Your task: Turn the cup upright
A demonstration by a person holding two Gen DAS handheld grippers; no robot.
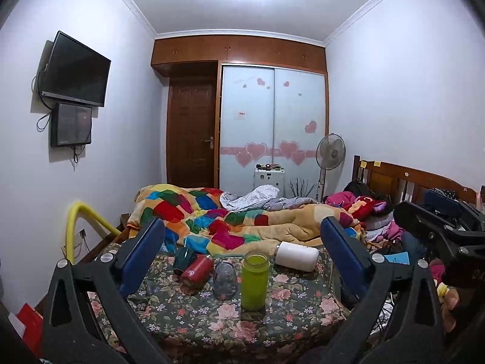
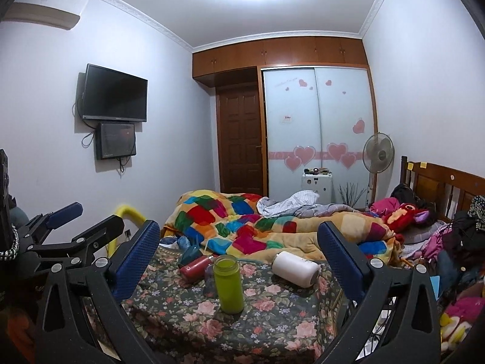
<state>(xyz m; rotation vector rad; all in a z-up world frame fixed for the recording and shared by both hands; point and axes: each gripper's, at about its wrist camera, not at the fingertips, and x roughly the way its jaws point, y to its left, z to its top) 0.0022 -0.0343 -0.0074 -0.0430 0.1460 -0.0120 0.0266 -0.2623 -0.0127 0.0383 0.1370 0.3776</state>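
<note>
On a floral-clothed table (image 1: pixel 194 318) stand a green cup (image 1: pixel 254 279) upright and a clear glass cup (image 1: pixel 225 280) beside it. A white cup (image 1: pixel 297 255), a red cup (image 1: pixel 197 270) and a dark green cup (image 1: pixel 184 257) lie on their sides. In the right wrist view the green cup (image 2: pixel 229 283) is upright, the white cup (image 2: pixel 295 268) and the red cup (image 2: pixel 195 268) lie down. My left gripper (image 1: pixel 242 261) is open and empty, short of the cups. My right gripper (image 2: pixel 239 261) is open and empty too.
A bed with a patchwork blanket (image 1: pixel 212 215) lies behind the table. Clothes and toys (image 2: pixel 454 236) pile at the right. A yellow rail (image 1: pixel 75 224) stands left. The other gripper (image 2: pixel 60 230) shows at the left of the right wrist view.
</note>
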